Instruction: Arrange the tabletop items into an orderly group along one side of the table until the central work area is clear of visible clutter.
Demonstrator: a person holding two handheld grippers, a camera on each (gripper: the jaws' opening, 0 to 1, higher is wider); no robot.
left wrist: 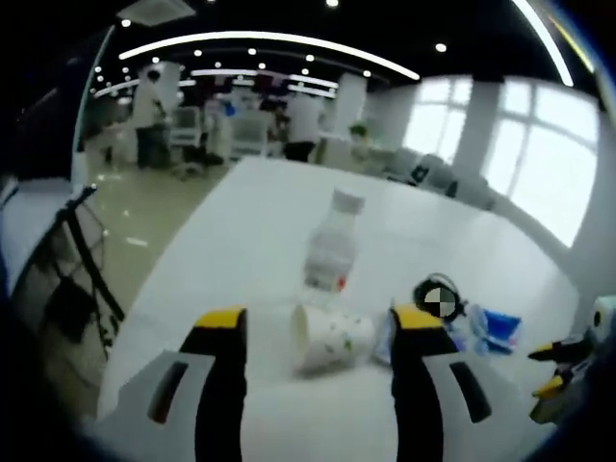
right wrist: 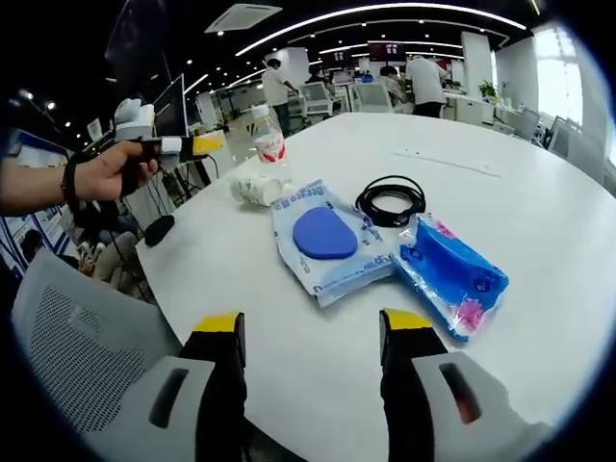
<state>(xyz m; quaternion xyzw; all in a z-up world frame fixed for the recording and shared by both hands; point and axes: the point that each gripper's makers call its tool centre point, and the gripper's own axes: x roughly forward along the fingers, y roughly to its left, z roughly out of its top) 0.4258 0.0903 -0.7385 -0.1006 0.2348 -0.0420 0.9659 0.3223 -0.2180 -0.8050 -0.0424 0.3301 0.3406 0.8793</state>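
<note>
White surface (right wrist: 500, 144) in an open office carries the clutter. Right gripper view: water bottle (right wrist: 270, 142) standing at 11 o'clock, tipped paper cup (right wrist: 252, 185) touching its base, 2 blue packets (right wrist: 332, 239) (right wrist: 450, 270) centre, black cable coil (right wrist: 391, 200) just beyond. Right tool (right wrist: 310, 332) jaws apart, empty. Left tool (left wrist: 316, 320) jaws apart around the cup (left wrist: 330, 339).

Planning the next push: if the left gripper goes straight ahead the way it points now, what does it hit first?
Most likely the paper cup lying on its side between the left gripper's open fingers; the water bottle stands just behind it. Depth is hard to judge.
</note>
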